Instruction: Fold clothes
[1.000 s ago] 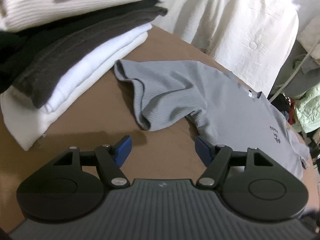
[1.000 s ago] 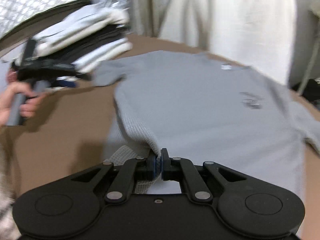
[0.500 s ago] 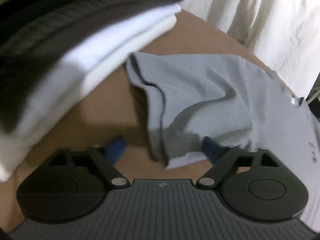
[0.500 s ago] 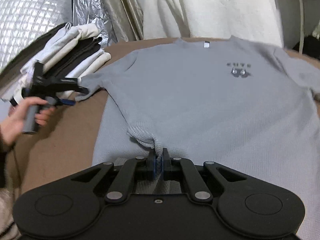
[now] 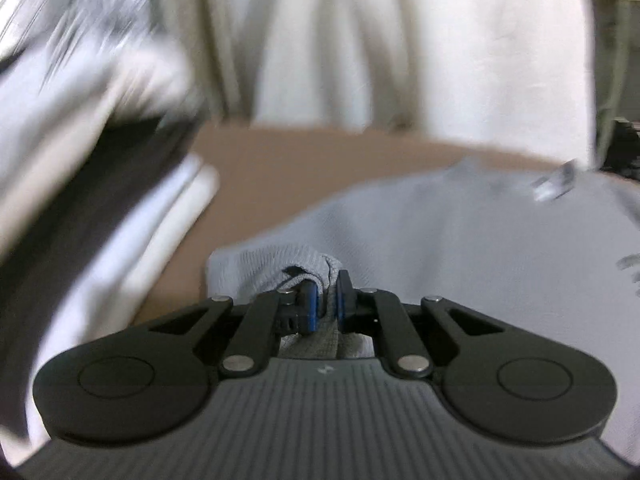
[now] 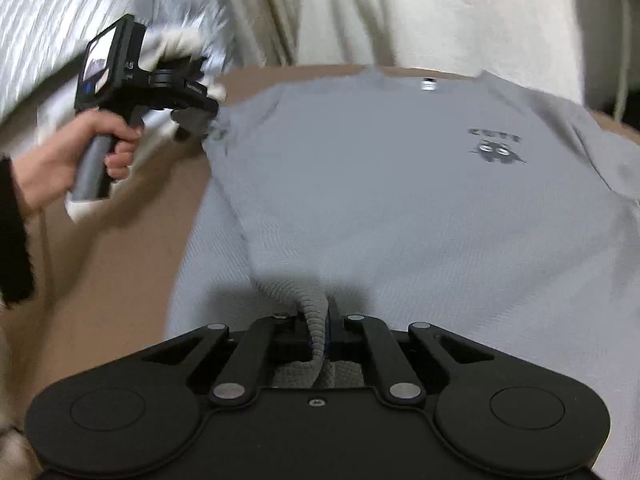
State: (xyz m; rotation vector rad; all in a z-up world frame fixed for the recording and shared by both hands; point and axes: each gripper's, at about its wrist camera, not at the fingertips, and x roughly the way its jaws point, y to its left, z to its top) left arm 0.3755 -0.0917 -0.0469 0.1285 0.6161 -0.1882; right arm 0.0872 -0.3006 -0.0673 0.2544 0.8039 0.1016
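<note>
A grey T-shirt (image 6: 400,184) lies spread front-up on the brown worktop (image 6: 120,264), its neck label toward the white drape (image 6: 440,12) at the far edge. The left tool (image 5: 325,300) is closing its blue pads on a bunched sleeve end of the shirt, with the cloth between them. That sleeve sits just beside the stack of folded clothes (image 5: 92,208) on the worktop. The right tool (image 6: 320,332) is pressed together, pinching a rolled fold of the shirt's hem at the edge nearest the camera. In the right wrist view, a hand (image 6: 68,156) grips the left tool's handle beside the stack.
</note>
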